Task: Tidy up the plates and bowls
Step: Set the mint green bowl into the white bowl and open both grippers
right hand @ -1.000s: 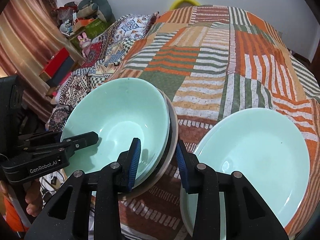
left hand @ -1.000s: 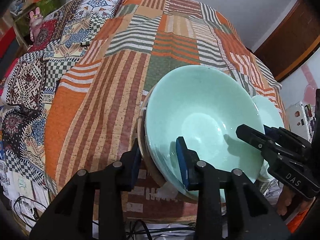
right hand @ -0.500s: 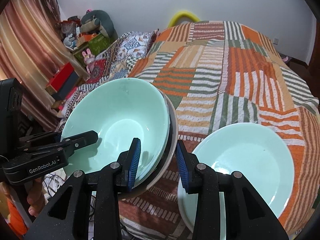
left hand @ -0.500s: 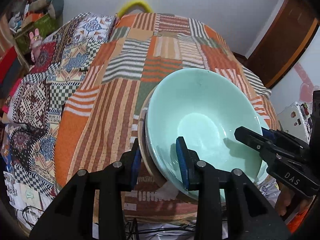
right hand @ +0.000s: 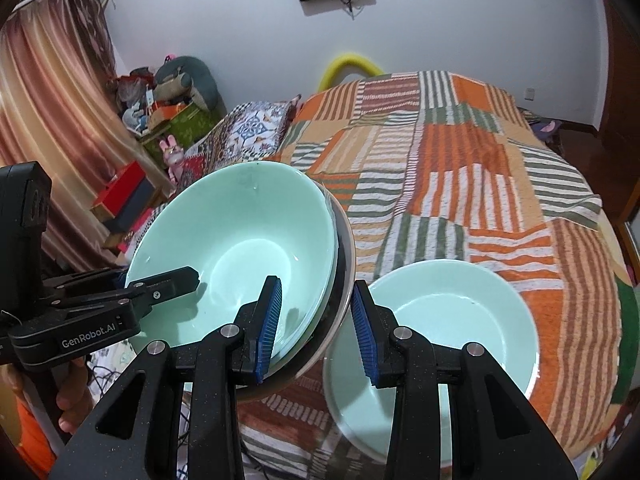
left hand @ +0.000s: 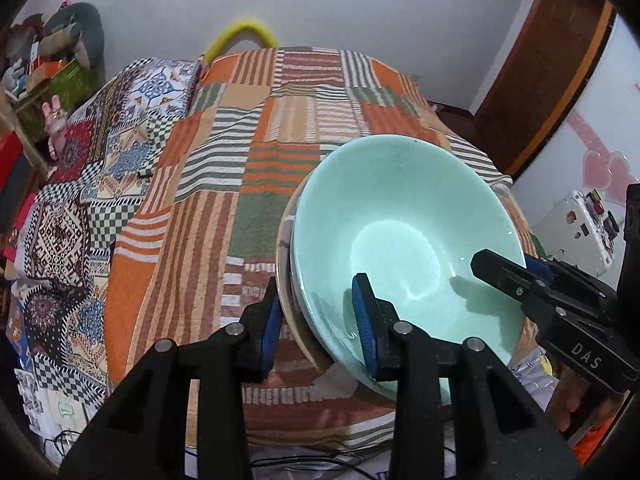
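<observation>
the left gripper (left hand: 318,330) and the right gripper (right hand: 316,326) each clamp the rim of a stack of pale green ceramic bowls (left hand: 404,232), held above the striped patchwork bedspread (left hand: 248,168).

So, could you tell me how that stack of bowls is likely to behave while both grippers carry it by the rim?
The stack looks glazed and shiny, so it may slip in the pads. It seems ceramic: stiff, probably heavy and breakable. It is tilted, with left gripper and right gripper on opposite rims, so the nested bowls might shift.
</observation>
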Demonstrator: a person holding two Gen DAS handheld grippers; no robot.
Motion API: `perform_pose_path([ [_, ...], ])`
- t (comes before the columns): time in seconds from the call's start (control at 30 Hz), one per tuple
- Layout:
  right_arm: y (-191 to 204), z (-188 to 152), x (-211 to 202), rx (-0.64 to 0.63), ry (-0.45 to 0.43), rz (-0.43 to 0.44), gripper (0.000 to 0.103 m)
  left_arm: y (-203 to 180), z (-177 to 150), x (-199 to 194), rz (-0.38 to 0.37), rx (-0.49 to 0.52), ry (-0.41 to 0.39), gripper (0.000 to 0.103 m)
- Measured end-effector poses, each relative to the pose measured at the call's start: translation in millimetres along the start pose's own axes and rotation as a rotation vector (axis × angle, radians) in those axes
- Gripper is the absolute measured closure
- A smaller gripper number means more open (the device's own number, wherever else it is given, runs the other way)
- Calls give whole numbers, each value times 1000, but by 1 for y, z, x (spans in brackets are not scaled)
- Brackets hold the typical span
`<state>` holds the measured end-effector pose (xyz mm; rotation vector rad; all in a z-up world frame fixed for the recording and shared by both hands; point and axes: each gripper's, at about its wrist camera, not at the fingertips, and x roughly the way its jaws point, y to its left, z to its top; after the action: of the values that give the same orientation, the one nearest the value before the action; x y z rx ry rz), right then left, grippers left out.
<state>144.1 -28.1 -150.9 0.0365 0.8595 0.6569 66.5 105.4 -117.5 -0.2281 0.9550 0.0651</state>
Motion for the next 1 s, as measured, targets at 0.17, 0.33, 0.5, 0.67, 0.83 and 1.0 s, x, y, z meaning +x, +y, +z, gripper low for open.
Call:
perform_pose_path([
  [0.17, -13, -4, -14, 22, -26, -15, 71, -19, 1, -1, -15, 27, 5, 69],
  [0.33, -27, -7, -27, 42, -50, -32, 71, -40, 2, 2, -31, 57, 16, 69],
  [0.5, -38, -13, -37, 63, -61, -55, 71, -59, 2, 8, -43, 89, 34, 69],
  [0.67, -51, -19, -42, 91, -57, -71, 71, -73, 1, 15, -50, 115, 53, 69],
  [0.83, -63, -25, -46, 114, -58, -86, 71, -87, 0, 27, -62, 137, 87, 69],
  [1.0, -75, -31, -49, 140, -50, -102, 71, -99, -2, 37, -70, 158, 110, 69],
])
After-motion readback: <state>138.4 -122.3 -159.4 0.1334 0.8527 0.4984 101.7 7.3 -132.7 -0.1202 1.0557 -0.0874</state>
